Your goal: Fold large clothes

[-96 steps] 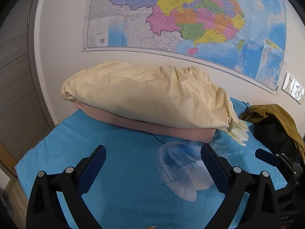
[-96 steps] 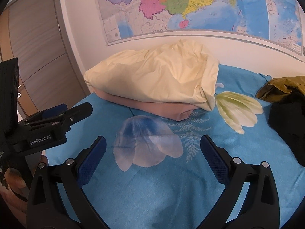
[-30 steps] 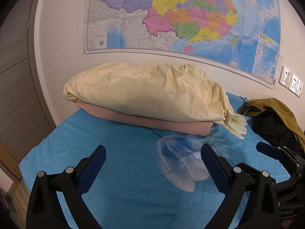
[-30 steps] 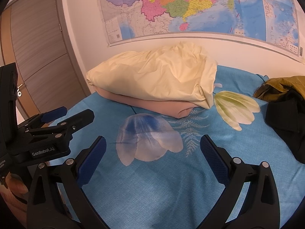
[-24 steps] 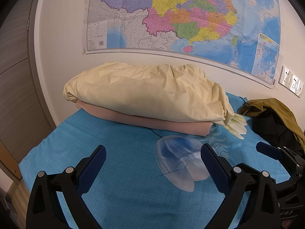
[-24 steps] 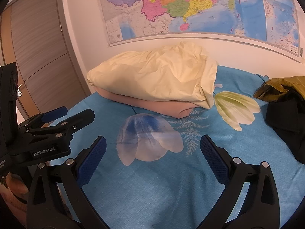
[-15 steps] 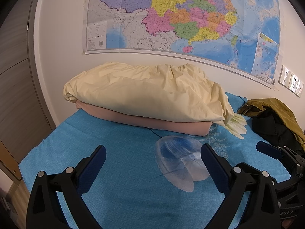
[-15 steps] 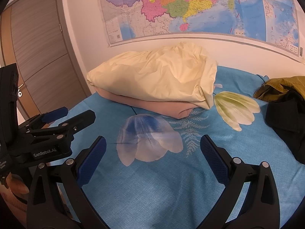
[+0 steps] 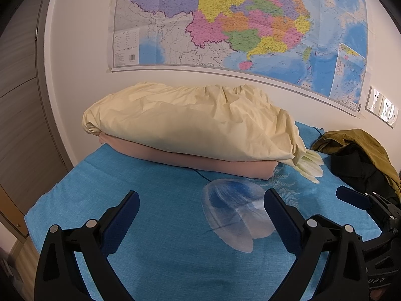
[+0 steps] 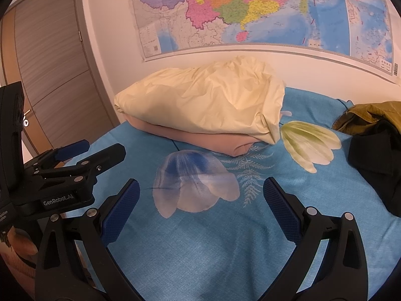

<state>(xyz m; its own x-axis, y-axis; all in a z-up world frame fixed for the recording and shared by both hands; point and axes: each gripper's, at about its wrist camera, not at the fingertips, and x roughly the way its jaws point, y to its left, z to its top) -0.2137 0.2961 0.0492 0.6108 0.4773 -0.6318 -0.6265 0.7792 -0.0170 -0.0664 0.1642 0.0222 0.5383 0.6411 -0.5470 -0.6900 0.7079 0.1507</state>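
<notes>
Well apart from both grippers, the olive and black clothes (image 10: 376, 135) lie bunched at the bed's far right edge on the blue sheet (image 10: 200, 238), w/ left gripper (image 9: 200, 215) and right gripper (image 10: 200, 200) fingers spread wide, holding nothing, pillows (image 9: 190, 128) ahead.

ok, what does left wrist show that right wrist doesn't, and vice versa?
Left wrist only: the wall sockets and the right hand-held gripper, at its edge.
Right wrist only: the wooden door and the left hand-held gripper, seen from the side.
Both: cream bedding stacked on a pink folded layer, the olive and black clothes, the wall map, and the blue floral sheet.
</notes>
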